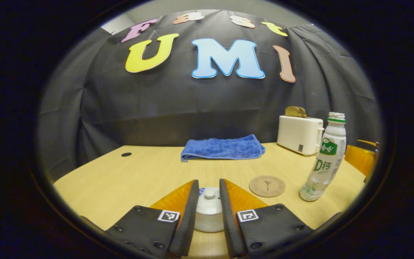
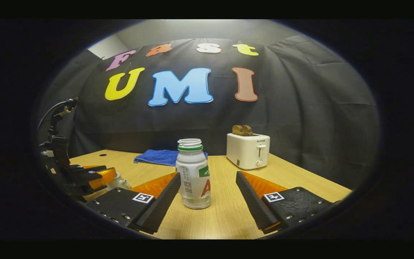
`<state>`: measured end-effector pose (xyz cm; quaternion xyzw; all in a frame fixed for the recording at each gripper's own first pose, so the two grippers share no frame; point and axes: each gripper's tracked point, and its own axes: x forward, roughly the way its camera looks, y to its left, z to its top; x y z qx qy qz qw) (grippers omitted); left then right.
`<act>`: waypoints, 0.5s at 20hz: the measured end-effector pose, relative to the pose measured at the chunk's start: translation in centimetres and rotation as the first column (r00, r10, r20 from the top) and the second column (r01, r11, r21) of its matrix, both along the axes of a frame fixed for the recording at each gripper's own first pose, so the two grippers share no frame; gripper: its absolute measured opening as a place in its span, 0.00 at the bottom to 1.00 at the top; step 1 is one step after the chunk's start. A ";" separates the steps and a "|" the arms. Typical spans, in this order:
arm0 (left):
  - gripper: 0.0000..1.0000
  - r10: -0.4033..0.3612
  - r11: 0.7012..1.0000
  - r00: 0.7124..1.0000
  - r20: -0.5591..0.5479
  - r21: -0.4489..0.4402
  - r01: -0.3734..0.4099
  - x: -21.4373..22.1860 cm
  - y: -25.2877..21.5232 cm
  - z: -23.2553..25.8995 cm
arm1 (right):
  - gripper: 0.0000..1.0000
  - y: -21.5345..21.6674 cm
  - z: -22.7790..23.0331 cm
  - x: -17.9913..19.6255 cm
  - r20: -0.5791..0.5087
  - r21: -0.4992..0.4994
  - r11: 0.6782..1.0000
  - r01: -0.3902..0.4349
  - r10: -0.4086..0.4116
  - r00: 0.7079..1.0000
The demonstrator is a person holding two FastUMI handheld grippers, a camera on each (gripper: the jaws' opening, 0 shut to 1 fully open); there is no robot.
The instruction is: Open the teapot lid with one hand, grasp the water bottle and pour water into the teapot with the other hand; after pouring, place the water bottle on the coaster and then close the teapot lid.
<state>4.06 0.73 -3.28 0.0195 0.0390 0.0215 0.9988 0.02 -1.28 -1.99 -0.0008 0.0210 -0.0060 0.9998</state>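
The counter (image 1: 120, 180) is a pale wood surface running back to the black cloth wall. At its far right stands a white toaster (image 1: 299, 134) with slices of bread (image 1: 295, 112) sticking out of the top; to its left, along the far edge, lies a folded blue towel (image 1: 223, 148).

The water bottle (image 2: 193, 173) stands upright and uncapped on the counter, near the right side, holding only a little water at the bottom. In the right gripper view it sits between the jaws of the right gripper (image 2: 207, 201), which are wide apart — neither finger touches it.

The teapot (image 1: 208, 213) is white and squat, at the near middle of the counter, with its lid (image 1: 209, 201) on. The left gripper (image 1: 208, 212) has its jaws drawn in close on either side of the lid and its knob; whether they actually press on it I cannot tell.

The round cork coaster (image 1: 267, 185) lies flat between the teapot and the water bottle, just left of the bottle's base and apart from both.
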 end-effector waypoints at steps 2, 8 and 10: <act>0.41 0.002 1.000 1.000 0.000 0.007 -0.002 0.1 0.2 0.1 | 0.95 0.0 -0.2 0.1 -0.005 0.003 1.000 0.000 0.000 1.000; 0.21 -0.003 1.000 1.000 -0.003 0.018 0.003 0.1 -0.2 0.3 | 0.95 -0.1 -0.3 -0.1 -0.006 0.011 1.000 0.001 0.000 1.000; 0.20 -0.011 1.000 1.000 0.002 0.005 0.011 0.1 -0.2 0.4 | 0.95 0.0 -0.5 0.0 -0.011 0.015 1.000 -0.004 0.004 1.000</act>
